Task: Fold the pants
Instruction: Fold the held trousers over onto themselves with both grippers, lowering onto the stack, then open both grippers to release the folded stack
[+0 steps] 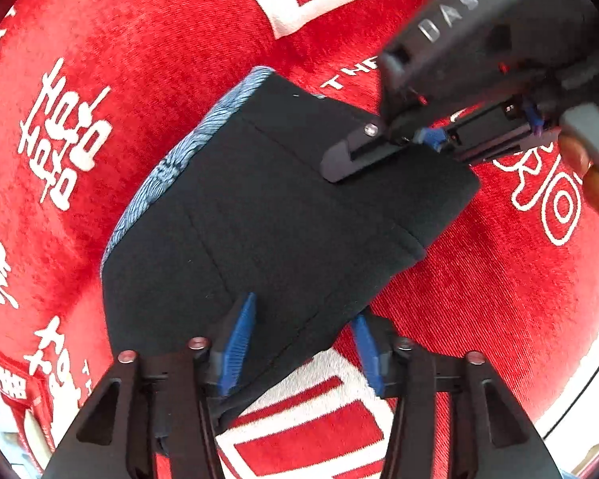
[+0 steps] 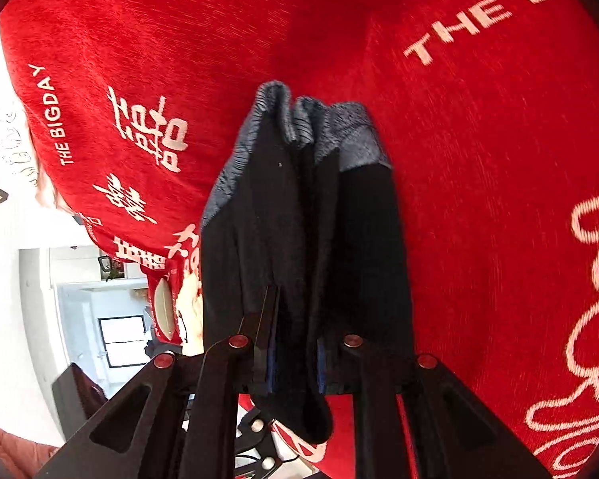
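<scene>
The dark pants (image 1: 259, 215), already folded into a compact rectangle with a blue-grey patterned waistband (image 1: 187, 151) along one edge, are held over a red surface (image 1: 139, 40) printed with white lettering. In the left wrist view the left tongs (image 1: 303, 343) are seen spread, their blue-padded fingers straddling the near corner of the bundle without pinching it. The right tongs (image 1: 379, 147) are seen at the far corner, pressed together on the cloth, and the right wrist view confirms this: the right tongs (image 2: 293, 351) are closed on several gathered layers of the pants (image 2: 299, 219), which extend straight away from them along the finger axis, waistband (image 2: 299, 119) farthest off. The long axis of the bundle is thus judged to run from the left tongs toward the right ones, the pants lying directly ahead of both, with the right hand alone carrying them. Whether the bundle rests fully on the surface cannot be told. A bright white room with a window (image 2: 119, 335) is glimpsed beyond the edge of the red cloth.
</scene>
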Demonstrator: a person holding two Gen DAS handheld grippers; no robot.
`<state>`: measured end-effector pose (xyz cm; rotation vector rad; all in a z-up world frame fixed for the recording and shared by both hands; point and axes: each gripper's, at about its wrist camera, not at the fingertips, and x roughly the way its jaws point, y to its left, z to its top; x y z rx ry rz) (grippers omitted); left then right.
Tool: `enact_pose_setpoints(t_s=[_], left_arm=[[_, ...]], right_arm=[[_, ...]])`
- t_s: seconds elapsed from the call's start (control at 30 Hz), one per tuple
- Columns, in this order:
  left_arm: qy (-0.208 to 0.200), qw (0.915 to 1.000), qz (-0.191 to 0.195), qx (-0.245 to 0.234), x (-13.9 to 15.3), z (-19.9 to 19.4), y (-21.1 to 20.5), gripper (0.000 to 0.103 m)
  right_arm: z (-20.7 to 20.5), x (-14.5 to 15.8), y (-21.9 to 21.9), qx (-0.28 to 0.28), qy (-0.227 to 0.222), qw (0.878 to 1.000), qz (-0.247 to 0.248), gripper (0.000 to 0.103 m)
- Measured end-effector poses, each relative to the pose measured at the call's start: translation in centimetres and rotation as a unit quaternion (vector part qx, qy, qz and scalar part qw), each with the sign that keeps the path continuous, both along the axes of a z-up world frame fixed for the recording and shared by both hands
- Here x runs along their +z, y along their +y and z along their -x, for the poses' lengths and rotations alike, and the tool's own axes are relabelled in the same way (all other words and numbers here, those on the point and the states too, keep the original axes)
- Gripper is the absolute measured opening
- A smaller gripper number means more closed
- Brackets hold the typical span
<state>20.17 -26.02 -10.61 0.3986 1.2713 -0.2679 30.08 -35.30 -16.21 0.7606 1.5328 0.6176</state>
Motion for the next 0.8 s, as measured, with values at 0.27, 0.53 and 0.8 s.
enact_pose_setpoints(t_s=[0.27, 0.53, 0.8], left_arm=[[0.013, 0.9955, 0.057, 0.074, 3.1, -0.3, 4.5, 0.075], [0.077, 0.9639, 0.122, 0.224, 3.1, -2.0, 11.4, 0.075], [0.076, 0.9521, 0.116, 0.273, 3.3, -1.7, 14.0, 0.075]], right_arm=[[0.1, 1.4, 1.3, 0.027, -0.017, 0.998, 0.059, 0.02], [0.9, 3.7, 2.9, 0.08, -0.056, 0.978, 0.187, 0.033], [1.5, 5.2, 3.3, 0.138, -0.073, 0.949, 0.273, 0.039]])
